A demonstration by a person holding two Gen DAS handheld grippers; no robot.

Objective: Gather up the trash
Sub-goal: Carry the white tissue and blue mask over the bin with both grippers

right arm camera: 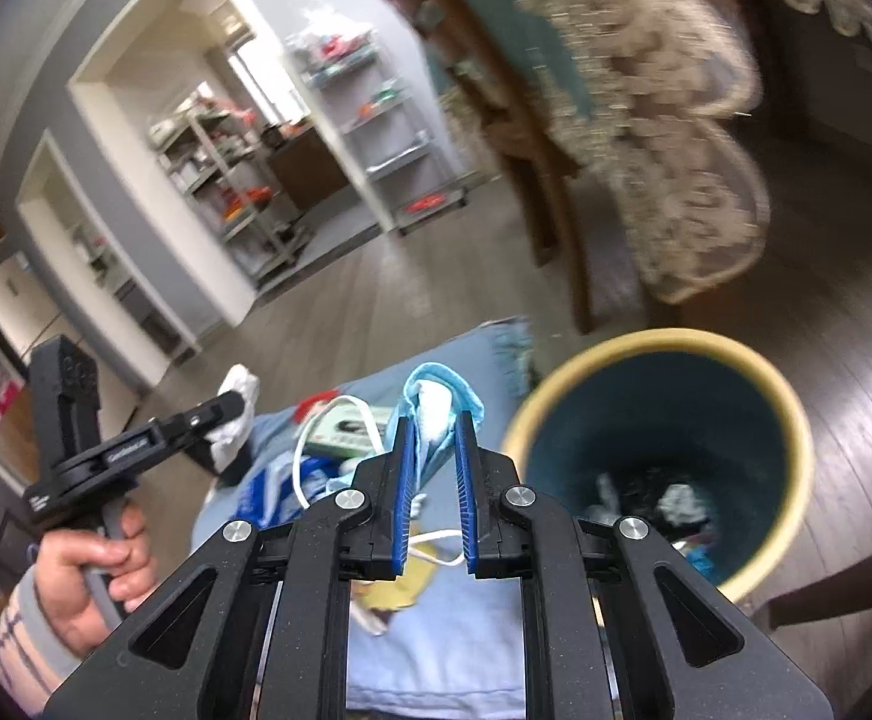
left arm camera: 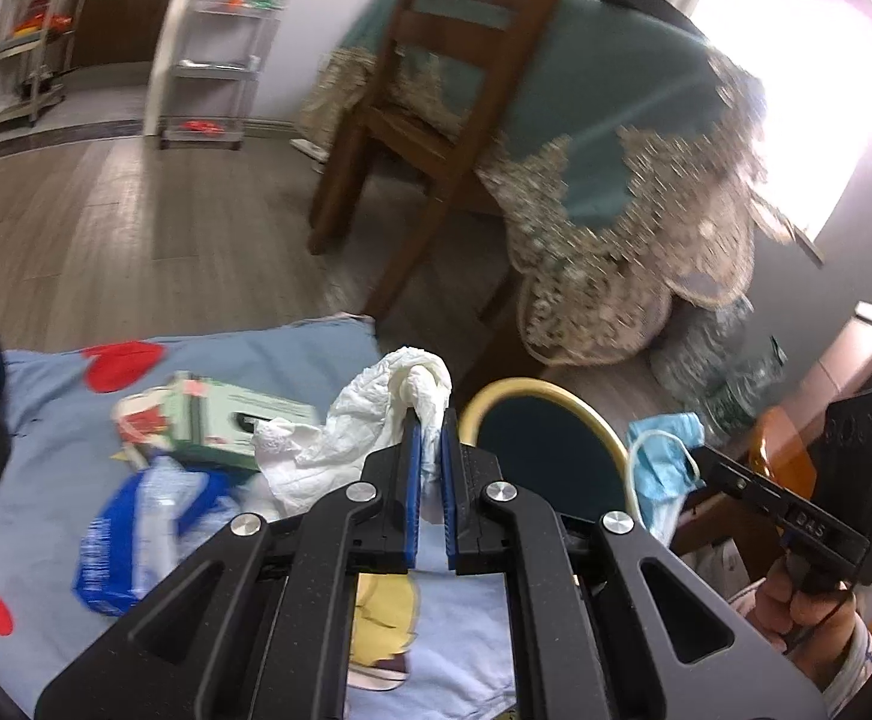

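Floor bin [right arm camera: 796, 420] with crumpled trash [right arm camera: 676, 504]

Both wrist cameras look forward along their fingers, low and close over the blue cloth [left arm camera: 291, 354]; each sees the trash bin [right arm camera: 796, 414] right and wooden chair [left arm camera: 436, 138] far.

Matt black plastic is forming the left gripper [left arm camera: 429, 420], with ribbed blue pads [left arm camera: 413, 480] and shiny metal bolts. A crinkled white paper tissue [left arm camera: 375, 414] is showing at centre frame. The right gripper [right arm camera: 436, 426] is pinching a soft blue non-woven face mask [right arm camera: 442, 402]. Lower right, the trash bin [right arm camera: 796, 420] is looking smooth. The wood-look floor [right arm camera: 844, 360] is gleaming glossily.
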